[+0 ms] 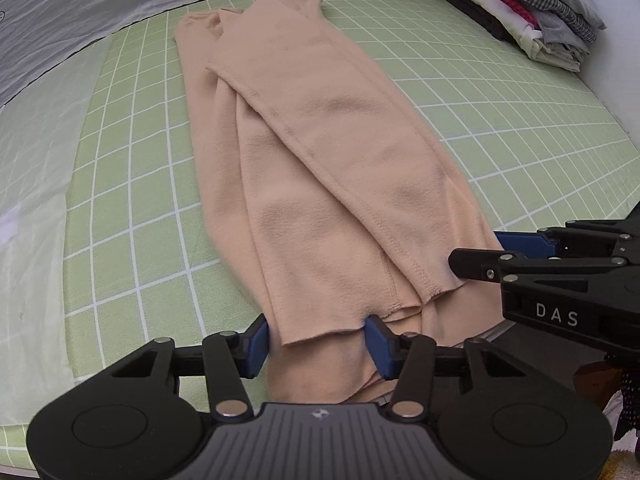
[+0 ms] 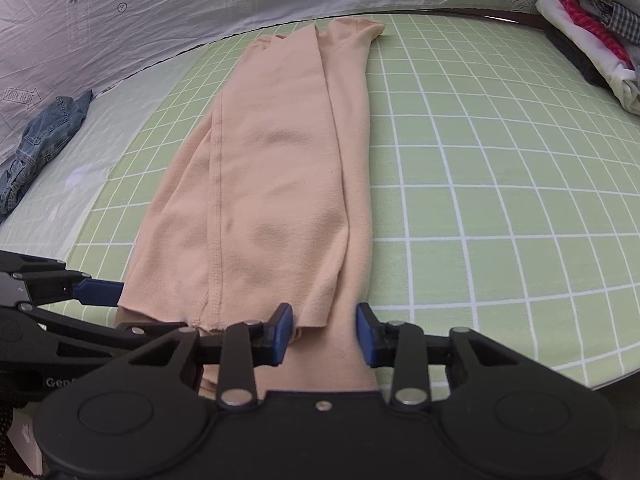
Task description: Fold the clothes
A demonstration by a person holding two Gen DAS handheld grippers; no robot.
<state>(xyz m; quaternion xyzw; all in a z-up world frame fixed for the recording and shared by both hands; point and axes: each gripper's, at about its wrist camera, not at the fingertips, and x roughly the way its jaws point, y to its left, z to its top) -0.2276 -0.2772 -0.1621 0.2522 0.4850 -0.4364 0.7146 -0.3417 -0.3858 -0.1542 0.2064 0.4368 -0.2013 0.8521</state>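
A peach fleece garment (image 1: 320, 152) lies lengthwise on the green grid mat (image 1: 140, 200), folded into a long narrow strip with its sleeves laid over the body. Its near hem hangs over the mat's front edge. My left gripper (image 1: 318, 346) stands open at the hem's left part, blue pads on either side of the cloth. My right gripper (image 2: 325, 334) is open at the hem's right part of the garment (image 2: 272, 184). In the left wrist view the right gripper (image 1: 520, 252) shows from the side; in the right wrist view the left gripper (image 2: 96, 294) enters from the left.
A stack of folded clothes (image 1: 532, 12) sits at the far right of the mat (image 2: 500, 200), also seen as the stack (image 2: 600, 20). A crumpled denim piece (image 2: 44, 140) lies on the pale printed sheet (image 2: 160, 20) to the left. Open mat lies on both sides of the garment.
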